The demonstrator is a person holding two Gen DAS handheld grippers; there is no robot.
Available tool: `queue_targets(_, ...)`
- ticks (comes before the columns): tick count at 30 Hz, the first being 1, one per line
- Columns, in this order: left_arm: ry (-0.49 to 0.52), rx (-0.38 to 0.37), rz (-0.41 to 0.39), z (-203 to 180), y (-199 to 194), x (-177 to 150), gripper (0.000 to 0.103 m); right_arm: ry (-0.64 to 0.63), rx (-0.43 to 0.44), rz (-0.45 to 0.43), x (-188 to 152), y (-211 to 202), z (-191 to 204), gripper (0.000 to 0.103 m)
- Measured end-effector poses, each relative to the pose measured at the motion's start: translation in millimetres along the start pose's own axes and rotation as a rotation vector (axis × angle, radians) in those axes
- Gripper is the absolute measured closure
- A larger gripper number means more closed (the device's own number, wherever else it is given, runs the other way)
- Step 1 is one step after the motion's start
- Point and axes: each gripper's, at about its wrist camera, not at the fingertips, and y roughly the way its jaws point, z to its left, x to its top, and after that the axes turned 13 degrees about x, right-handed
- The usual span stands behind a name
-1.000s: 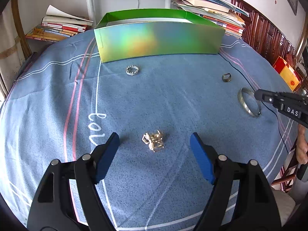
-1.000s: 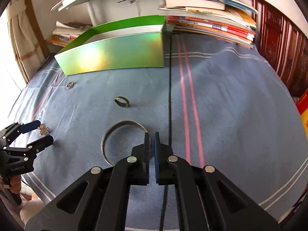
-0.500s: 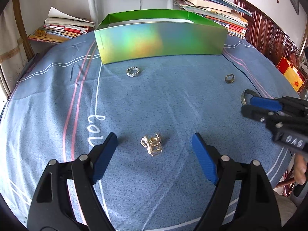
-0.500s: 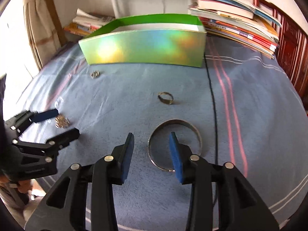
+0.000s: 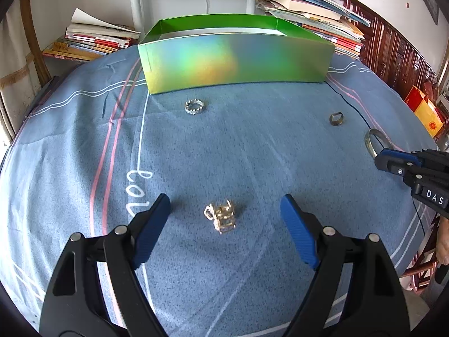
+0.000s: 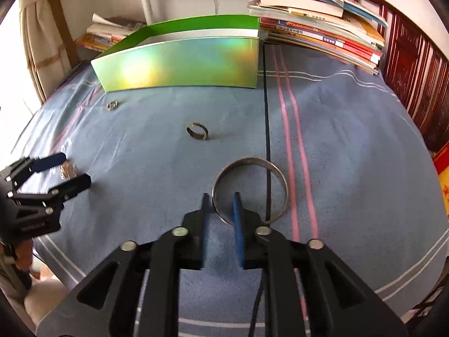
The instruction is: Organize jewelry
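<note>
Flat bangle point(image 6: 249, 191), open gap facing right gripper point(image 6: 220, 202)

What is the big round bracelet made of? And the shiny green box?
The bracelet looks like silvery metal: a thin, smooth band with a dull gleam. The box seems to be cardboard covered in shiny rainbow foil, since its flat front wall glows green, yellow and blue.

on the cloth-covered tabletop point(image 5: 252, 146) a long open box point(image 5: 235, 59) stands at the far side, with stacks of books point(image 5: 92, 39) behind it to left and right. just before the box lies a crown-shaped ring point(image 5: 196, 106); to its right a plain ring point(image 5: 336, 118), and nearer, right again, a bangle point(image 6: 249, 189) beside a thin cable point(image 6: 266, 129). a cluster pendant point(image 5: 221, 217) lies nearest, left of the bangle.
</note>
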Motion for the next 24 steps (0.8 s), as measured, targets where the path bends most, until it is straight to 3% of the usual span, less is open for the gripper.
queue_targets(6, -0.012, -0.003, 0.000, -1, 2, 4, 0.025, -0.007, -0.055, -0.007, 11, 14, 8, 0.070)
queue_targets(9, -0.011, 0.001, -0.003, -1, 1, 4, 0.029, -0.043, -0.009, 0.002, 10, 17, 16, 0.080)
queue_targets(14, -0.012, 0.002, -0.004, -1, 1, 4, 0.029, -0.140, 0.067, 0.034, -1, 16, 37, 0.080)
queue_targets(18, -0.013, 0.001, -0.004, -1, 1, 4, 0.029, -0.138, 0.098, 0.043, -6, 11, 36, 0.080)
queue_targets(24, -0.013, 0.001, -0.005, -1, 0, 3, 0.028, -0.141, 0.067, 0.050, -15, 1, 28, 0.080)
